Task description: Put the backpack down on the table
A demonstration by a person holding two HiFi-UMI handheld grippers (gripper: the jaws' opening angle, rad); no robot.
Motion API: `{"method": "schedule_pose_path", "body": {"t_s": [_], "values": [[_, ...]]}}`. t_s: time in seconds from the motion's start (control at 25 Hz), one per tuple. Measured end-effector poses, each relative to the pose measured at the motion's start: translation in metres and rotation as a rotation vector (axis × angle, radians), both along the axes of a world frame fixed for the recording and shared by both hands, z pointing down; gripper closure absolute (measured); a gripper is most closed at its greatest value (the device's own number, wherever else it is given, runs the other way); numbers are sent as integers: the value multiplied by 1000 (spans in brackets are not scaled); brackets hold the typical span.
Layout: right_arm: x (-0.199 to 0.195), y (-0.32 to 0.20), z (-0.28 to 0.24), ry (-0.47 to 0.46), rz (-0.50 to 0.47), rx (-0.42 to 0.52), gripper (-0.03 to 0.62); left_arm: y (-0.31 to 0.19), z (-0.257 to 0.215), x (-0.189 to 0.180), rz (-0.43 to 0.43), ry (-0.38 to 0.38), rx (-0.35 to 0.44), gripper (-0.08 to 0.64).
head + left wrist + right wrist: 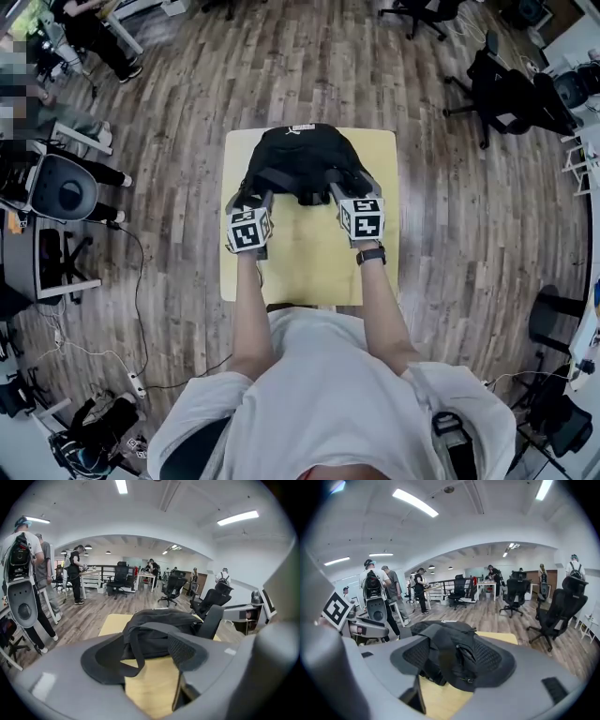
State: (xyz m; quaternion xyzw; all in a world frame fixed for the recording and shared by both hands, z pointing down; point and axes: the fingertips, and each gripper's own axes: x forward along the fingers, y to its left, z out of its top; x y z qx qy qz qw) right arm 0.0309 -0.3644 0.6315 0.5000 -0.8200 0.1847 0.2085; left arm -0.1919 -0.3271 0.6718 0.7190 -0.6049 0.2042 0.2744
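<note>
Left gripper (251,198), right gripper (343,185): jaws apart; one backpack (300,155), one table (309,258).

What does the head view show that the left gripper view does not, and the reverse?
Only the head view: the person's forearms, a wristwatch and the wooden floor on all sides of the table. Only the left gripper view: ceiling lights and the ceiling arch. Both: the black backpack lying on that yellow table.

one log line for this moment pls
stage: backpack down | backpack: lying on yellow table | left gripper: open, no grip | right gripper: open, no grip
</note>
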Motion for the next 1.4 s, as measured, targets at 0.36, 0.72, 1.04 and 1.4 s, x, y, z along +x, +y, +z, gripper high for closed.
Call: {"method": "schedule_pose_path", "body": {"t_s": [0.36,0.72,1.04,1.4], "values": [[15,43,-33,19,-14,44,331,32,-58,42,57,10,118,281],[22,91,-16,103,-40,-58,256,74,-81,64,90,21,168,281],[42,125,2,150,-37,-153,225,101,-90,79,98,30,192,281],[40,134,-65,39,-22,63,229,117,-120,83,57,61,278,282]]}}
